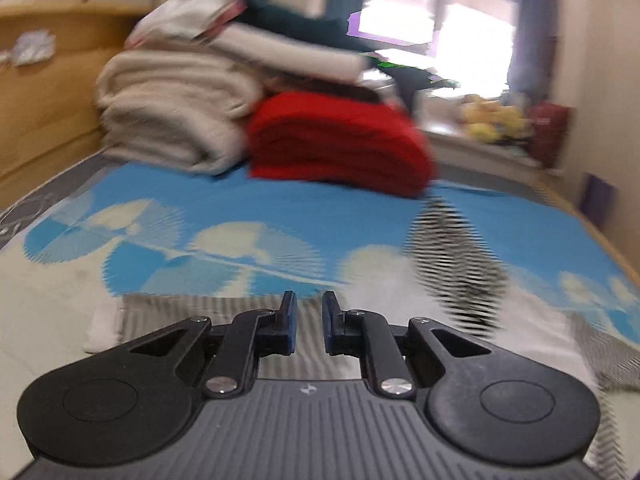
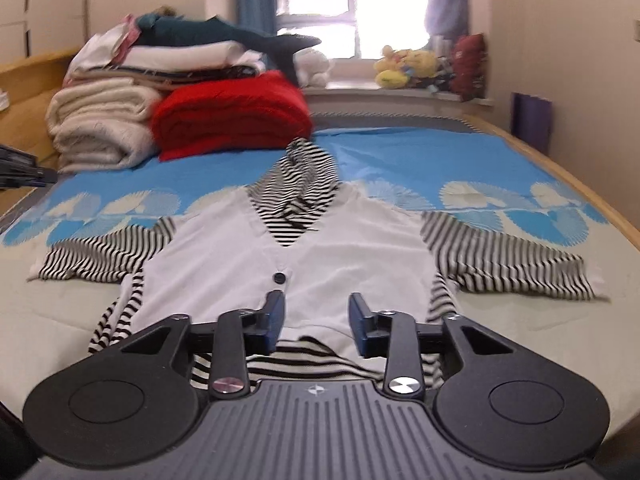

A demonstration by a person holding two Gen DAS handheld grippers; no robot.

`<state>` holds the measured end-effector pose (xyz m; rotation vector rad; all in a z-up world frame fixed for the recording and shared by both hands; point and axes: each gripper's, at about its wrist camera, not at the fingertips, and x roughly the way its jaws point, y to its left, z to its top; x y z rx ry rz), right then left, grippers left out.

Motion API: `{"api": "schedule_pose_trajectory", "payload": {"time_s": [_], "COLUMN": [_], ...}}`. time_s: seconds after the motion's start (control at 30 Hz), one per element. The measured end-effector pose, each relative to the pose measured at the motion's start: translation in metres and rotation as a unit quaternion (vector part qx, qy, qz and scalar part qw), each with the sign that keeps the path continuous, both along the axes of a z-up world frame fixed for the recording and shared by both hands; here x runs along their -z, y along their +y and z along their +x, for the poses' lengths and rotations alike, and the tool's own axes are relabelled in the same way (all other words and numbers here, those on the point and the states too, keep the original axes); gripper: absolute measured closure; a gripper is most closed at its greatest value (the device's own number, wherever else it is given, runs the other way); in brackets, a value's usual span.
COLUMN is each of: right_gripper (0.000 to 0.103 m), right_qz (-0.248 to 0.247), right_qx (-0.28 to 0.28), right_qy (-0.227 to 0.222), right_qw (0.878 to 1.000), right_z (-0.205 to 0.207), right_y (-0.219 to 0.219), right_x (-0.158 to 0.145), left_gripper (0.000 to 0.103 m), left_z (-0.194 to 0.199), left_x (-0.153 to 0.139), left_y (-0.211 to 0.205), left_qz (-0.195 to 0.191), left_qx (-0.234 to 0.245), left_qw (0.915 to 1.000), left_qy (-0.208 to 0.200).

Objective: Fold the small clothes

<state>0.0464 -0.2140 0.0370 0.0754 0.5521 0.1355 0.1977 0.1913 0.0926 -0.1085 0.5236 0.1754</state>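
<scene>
Two grippers here. The right gripper [image 2: 316, 322] hangs about half open over the hem of one small striped top [image 2: 280, 248] with a white vest front and one dark button [image 2: 279, 278], holding nothing. The left gripper [image 1: 309, 322] is nearly closed, nothing between its pads. The top lies flat on the bed [image 2: 520, 320]. Behind it: one red folded blanket [image 2: 232, 114], one cream blanket [image 2: 100, 128], more folded laundry stacked on top.

Left hand-held gripper [image 1: 309, 322]: black linkage arms, silver pivot screws, blue finger pads, grey ribbed base with small white emblem, round black side discs. Right hand-held gripper [image 2: 316, 322]: identical build.
</scene>
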Motion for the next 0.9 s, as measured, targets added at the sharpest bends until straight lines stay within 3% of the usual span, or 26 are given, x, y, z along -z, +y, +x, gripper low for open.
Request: {"api": "schedule_pose_trajectory", "payload": {"time_s": [0.1,0.2,0.33,0.4,0.47,0.53,0.6,0.67,0.73,0.77,0.8,0.87,0.9], "right_gripper": [0.055,0.05,0.053,0.056,0.056,0.056,0.056,0.056,0.055,0.055,0.055,0.055,0.055], "right_qz": [-0.013,-0.029,0.012,0.013,0.001,-0.007,-0.001,0.005,-0.008,-0.009,-0.008,-0.002,0.0], "right_qx": [-0.002,0.014,-0.017,-0.022,-0.022,-0.021,-0.034,-0.051,-0.054,-0.051,-0.048,-0.042,-0.036], "right_qy": [-0.025,-0.054,-0.068,-0.086,-0.102,-0.088,-0.051,-0.041,-0.041,-0.04,-0.035,-0.021,-0.012], "right_qw": [1.0,0.998,0.997,0.996,0.995,0.996,0.998,0.998,0.998,0.998,0.998,0.999,0.999], "right_z": [0.033,0.076,0.138,0.165,0.184,0.198,0.21,0.214,0.218,0.219,0.221,0.227,0.23], "right_y": [0.004,0.012,0.022,0.032,0.041,0.046,0.05,0.049,0.05,0.049,0.047,0.045,0.044], "right_x": [-0.024,-0.042,-0.05,-0.046,-0.037,-0.026,-0.017,-0.012,-0.006,-0.004,-0.001,0.005,0.007], "left_gripper": [0.089,0.089,0.088,0.078,0.051,0.04,0.04,0.04,0.044,0.074,0.096,0.096,0.096], "left_z": [0.035,0.04,0.045,0.049,0.048,0.048,0.05,0.054,0.057,0.061,0.067,0.067,0.066], "left_x": [0.023,0.043,0.064,0.087,0.112,0.134,0.155,0.17,0.177,0.178,0.178,0.163,0.154], "left_y": [0.051,0.102,0.16,0.187,0.208,0.225,0.233,0.239,0.24,0.238,0.237,0.23,0.228], "left_qz": [0.02,-0.007,-0.057,-0.101,-0.149,-0.189,-0.216,-0.226,-0.224,-0.211,-0.192,-0.129,-0.12], "left_qx": [-0.05,-0.078,-0.133,-0.166,-0.202,-0.227,-0.253,-0.262,-0.269,-0.273,-0.279,-0.332,-0.345], "left_qw": [0.9981,0.996,0.9868,0.9765,0.9608,0.9443,0.9292,0.9231,0.9216,0.9242,0.9256,0.9228,0.9217], "left_qy": [0.03,0.043,0.073,0.094,0.118,0.144,0.161,0.168,0.169,0.164,0.169,0.147,0.132]}}
